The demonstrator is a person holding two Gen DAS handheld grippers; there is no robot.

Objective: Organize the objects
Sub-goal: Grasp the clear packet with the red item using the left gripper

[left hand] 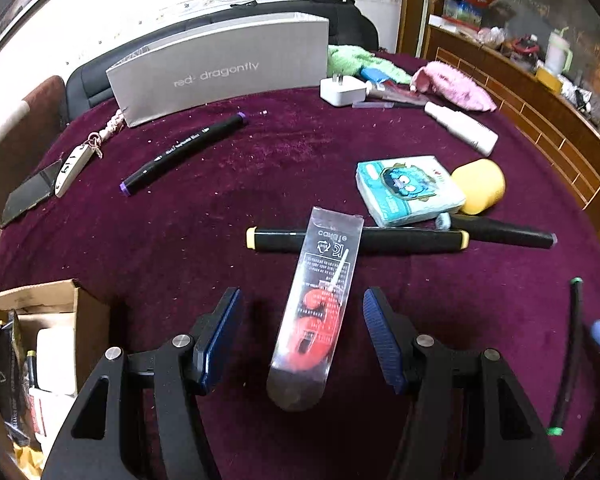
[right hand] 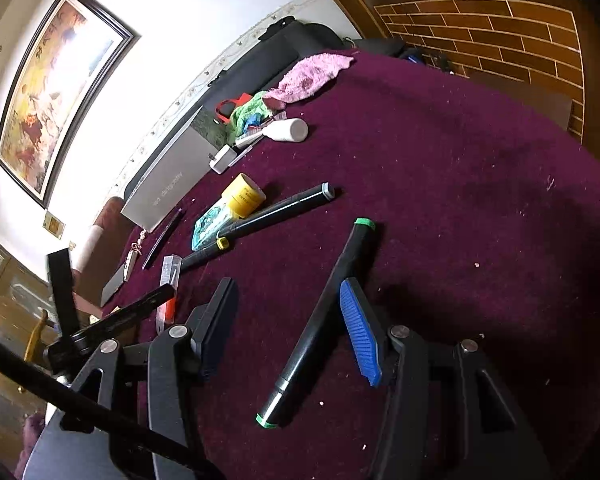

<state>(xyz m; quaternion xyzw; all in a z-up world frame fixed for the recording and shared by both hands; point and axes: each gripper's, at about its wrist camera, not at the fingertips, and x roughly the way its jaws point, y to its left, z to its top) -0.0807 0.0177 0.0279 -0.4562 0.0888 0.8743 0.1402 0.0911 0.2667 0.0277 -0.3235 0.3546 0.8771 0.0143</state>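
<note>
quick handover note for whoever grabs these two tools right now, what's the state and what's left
Left tool: open, straddling the clear candle packet, pads not touching it.
Right tool: open, straddling the green-capped marker, no grip yet.
Cardboard box at the left table edge already holds some items.
The candle packet lies across the yellow-capped marker.
Still loose on the purple tablecloth: purple-capped marker, tissue pack, yellow cylinder, white charger, white bottle, another black marker.
Left to do: probably close on both items, then carry on with the rest.
</note>
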